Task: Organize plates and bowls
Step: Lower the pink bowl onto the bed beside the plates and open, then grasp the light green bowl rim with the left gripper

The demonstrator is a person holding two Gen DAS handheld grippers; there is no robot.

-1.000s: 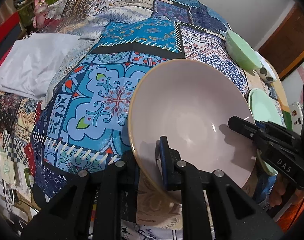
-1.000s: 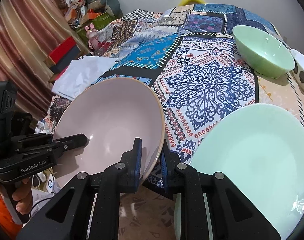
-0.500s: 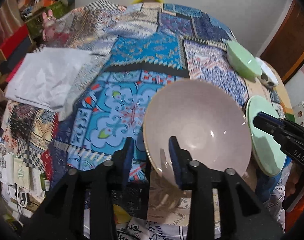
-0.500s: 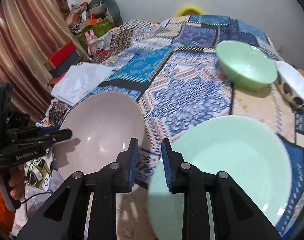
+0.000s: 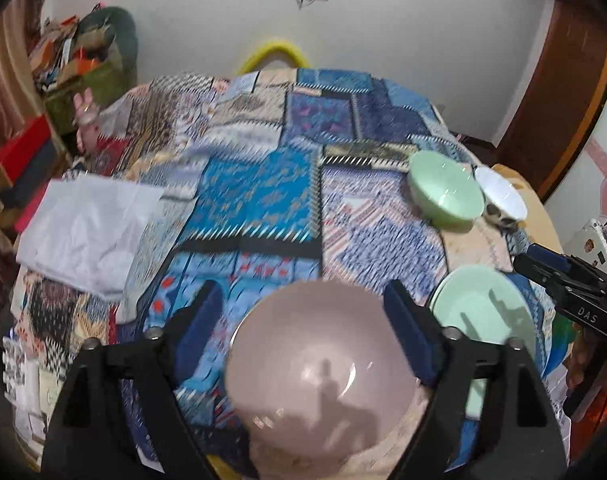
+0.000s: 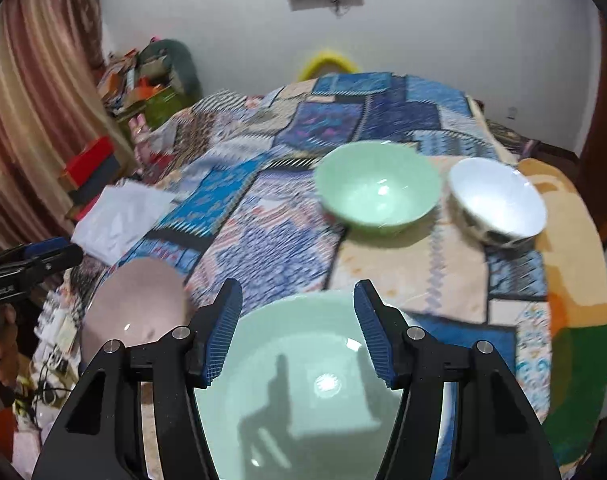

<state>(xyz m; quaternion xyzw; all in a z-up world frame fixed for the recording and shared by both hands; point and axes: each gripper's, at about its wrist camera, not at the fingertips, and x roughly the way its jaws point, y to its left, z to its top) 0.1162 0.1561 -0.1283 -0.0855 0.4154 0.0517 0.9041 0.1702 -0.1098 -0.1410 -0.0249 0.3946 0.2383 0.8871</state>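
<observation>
A pink bowl rests on the patchwork tablecloth, just below my left gripper. Its jaws are opening and stand wide above the bowl's sides, touching nothing. My right gripper hovers over a pale green plate; its jaws are opening too, with nothing pressed between them. The right wrist view shows the pink bowl to the plate's left. Farther back stand a green bowl and a white bowl, side by side. The left gripper shows at the left edge there.
A white sheet lies on the table's left side. A yellow chair back rises behind the far edge. Boxes and clutter pile up at the back left, and a brown door stands on the right.
Both grippers let go of the pink bowl's rim, opened and rose. The bowl now sits on the cloth. The right gripper shifted right, over the green plate.
</observation>
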